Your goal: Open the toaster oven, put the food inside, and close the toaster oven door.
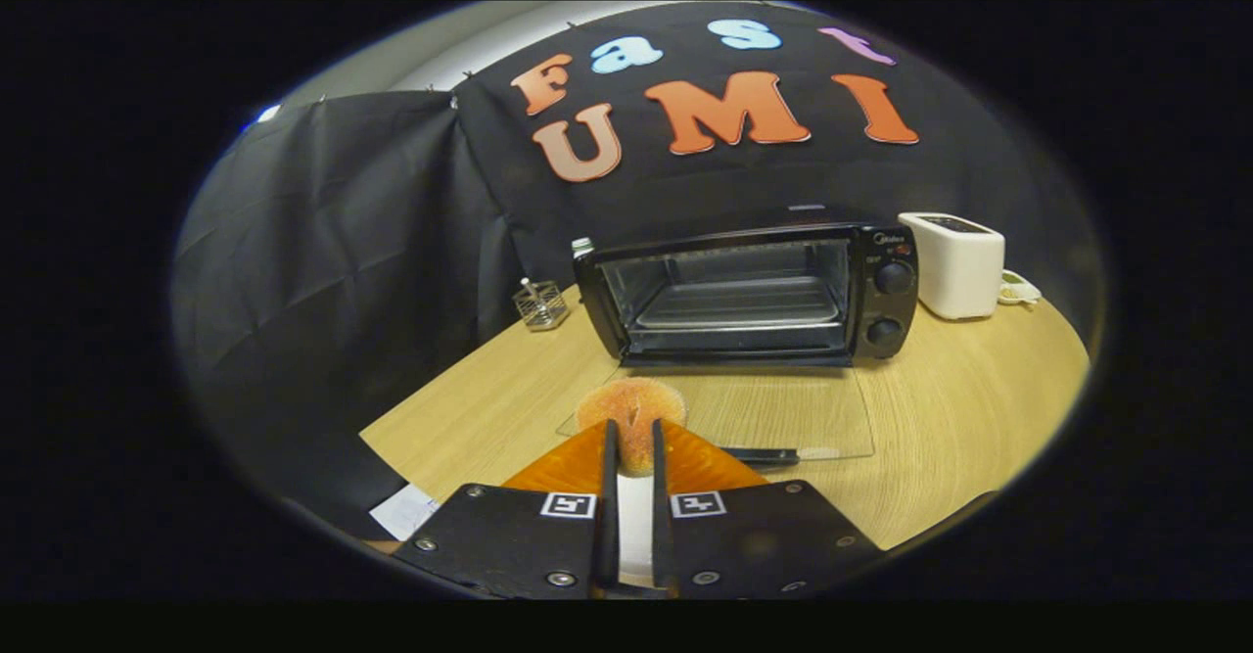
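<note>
Two fingers of the tool are pinching the food, a round bun-looking thing, at bottom centre of the frame. It's looking soft and light, so I'd be gripping its middle gently. Right behind it the glass door is lying open flat on the counter, with the toaster oven mid-frame.

Toaster oven stands beyond the claw, toaster right of it.
</note>
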The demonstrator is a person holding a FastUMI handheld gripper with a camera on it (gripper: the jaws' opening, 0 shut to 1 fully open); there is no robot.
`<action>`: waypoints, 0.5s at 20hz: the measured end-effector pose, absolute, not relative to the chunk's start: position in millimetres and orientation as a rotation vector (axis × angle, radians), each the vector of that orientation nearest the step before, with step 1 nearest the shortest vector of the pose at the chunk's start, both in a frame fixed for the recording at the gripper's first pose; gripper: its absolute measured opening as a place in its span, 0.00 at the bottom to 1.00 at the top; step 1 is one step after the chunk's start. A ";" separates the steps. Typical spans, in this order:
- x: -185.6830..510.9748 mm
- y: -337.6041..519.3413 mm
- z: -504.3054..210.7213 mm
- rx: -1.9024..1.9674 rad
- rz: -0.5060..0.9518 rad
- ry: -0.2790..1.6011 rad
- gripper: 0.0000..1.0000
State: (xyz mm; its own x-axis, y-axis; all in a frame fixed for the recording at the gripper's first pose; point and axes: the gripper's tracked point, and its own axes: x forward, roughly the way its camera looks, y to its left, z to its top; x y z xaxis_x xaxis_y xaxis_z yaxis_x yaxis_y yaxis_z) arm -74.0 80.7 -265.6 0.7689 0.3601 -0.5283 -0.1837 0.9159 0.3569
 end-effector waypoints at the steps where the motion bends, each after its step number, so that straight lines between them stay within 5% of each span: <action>1: -63.7 80.9 -263.5 0.326 0.289 0.621 0.13; 10: 13.5 77.7 -275.6 0.714 0.135 0.595 0.13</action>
State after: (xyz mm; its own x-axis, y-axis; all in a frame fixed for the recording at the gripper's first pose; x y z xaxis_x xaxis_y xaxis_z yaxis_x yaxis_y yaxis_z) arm 13.5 77.7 -275.6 0.8272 0.3134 -0.4664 0.0812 0.7547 0.6511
